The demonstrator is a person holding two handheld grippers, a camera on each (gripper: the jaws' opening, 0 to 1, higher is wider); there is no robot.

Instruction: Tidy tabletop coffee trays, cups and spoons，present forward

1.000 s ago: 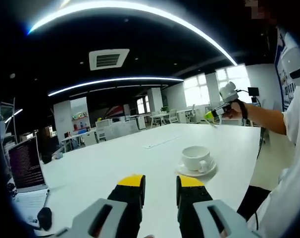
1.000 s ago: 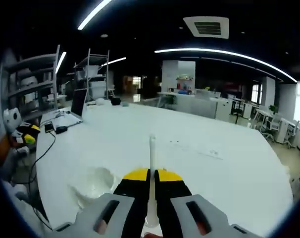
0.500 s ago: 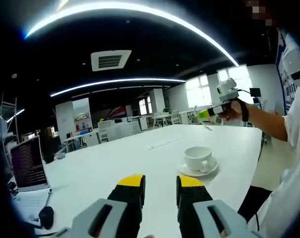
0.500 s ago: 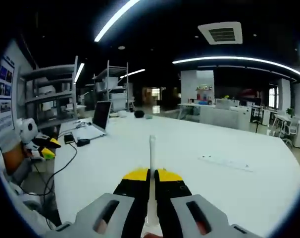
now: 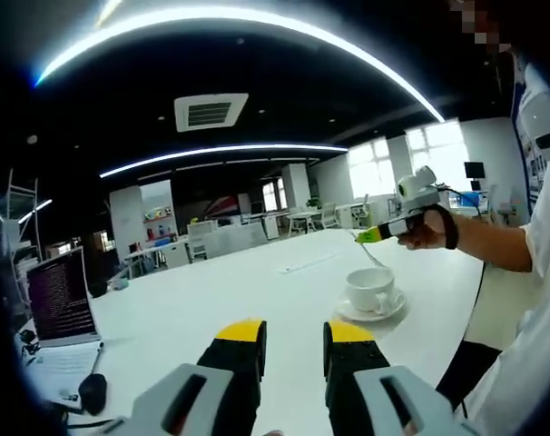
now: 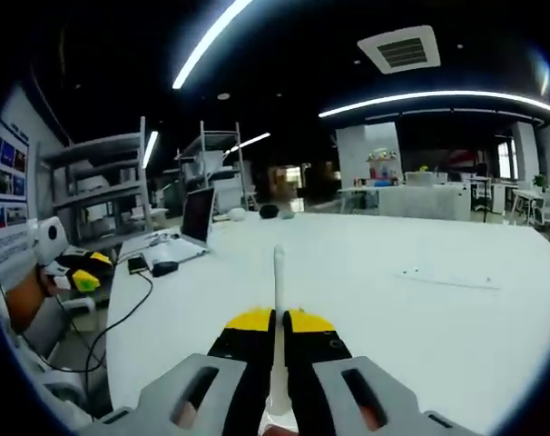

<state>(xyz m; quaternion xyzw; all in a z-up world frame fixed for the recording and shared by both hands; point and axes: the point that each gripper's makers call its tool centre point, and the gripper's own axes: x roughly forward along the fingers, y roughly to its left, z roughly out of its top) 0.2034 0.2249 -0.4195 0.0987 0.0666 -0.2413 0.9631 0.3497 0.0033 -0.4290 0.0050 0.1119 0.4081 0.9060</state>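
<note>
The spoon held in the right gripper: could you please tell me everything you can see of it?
The spoon looks white and slender. In the right gripper view its straight handle rises forward from between the shut jaws of the right gripper, clamped on both sides, with its tip above the white table and touching nothing else. Its bowl end is hidden low between the jaws. In the left gripper view it slants down from that gripper toward the cup.

White cup (image 5: 369, 290), saucer (image 5: 371, 312), spoon (image 6: 278, 272) and table (image 5: 211, 300); yellow-tipped black tongs (image 5: 294, 338).

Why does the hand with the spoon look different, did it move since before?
Yes. In the left gripper view the right gripper, shut on the spoon, has come down closer to the cup on its saucer.
</note>
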